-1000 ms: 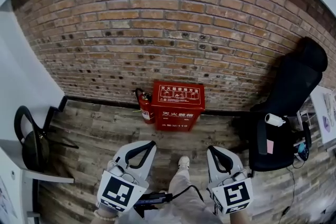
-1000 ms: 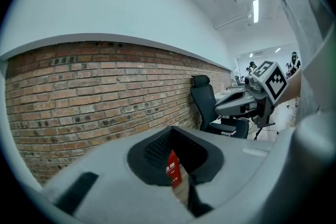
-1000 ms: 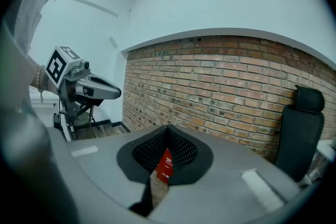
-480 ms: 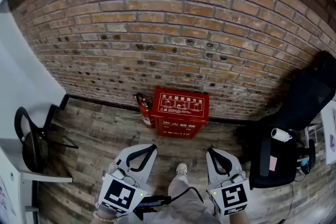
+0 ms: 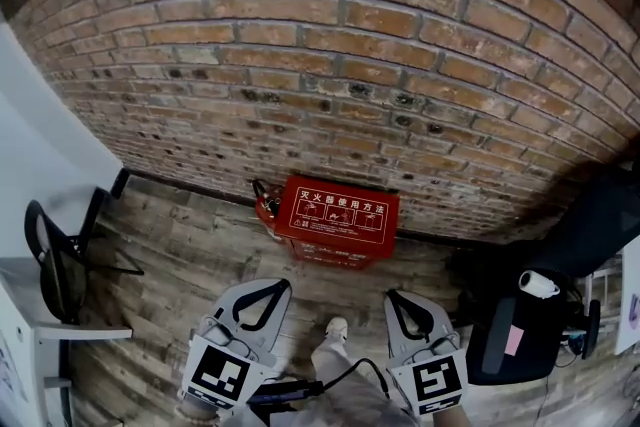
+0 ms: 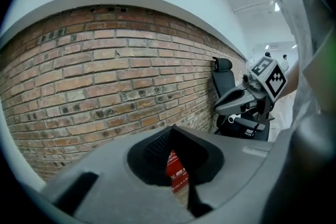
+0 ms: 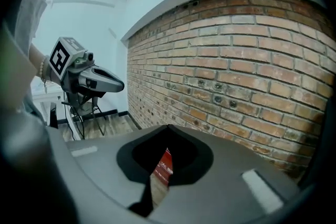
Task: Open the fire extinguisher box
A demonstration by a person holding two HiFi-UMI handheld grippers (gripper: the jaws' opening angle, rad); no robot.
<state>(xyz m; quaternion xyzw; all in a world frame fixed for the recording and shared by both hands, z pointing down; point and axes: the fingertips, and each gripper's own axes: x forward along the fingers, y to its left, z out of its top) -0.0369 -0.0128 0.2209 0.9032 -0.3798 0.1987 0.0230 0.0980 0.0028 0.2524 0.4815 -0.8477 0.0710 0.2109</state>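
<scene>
The task has barely started, as far as we can judge: the box is closed and neither tool is anywhere near it. From the left, a dark chair (image 5: 55, 260) stands by the left edge of the floor (image 5: 180, 245). Our left tool (image 5: 280, 285) is held low over the boards, its jaws together with nothing between them. Its own view shows only a sliver of red through the slit. Farther on, at the back edge of the floor against the brick wall (image 5: 350, 45), a small fire extinguisher (image 5: 264, 205) stands just beside the left side of the red fire extinguisher box (image 5: 338, 220), whose lid lies flat and closed. Our right tool (image 5: 393, 297) is level with the left one, jaws likewise together and empty, and a black office chair (image 5: 530, 335) sits at the right. We reckon the whole approach is left, then finding the lid's edge or catch and lifting it. Compared with a second ago, we have stepped closer. The wall fills more of the head view, the box looks larger and sits a little lower, and less of the office chair shows. Both tools have kept their place and their closed jaws.
</scene>
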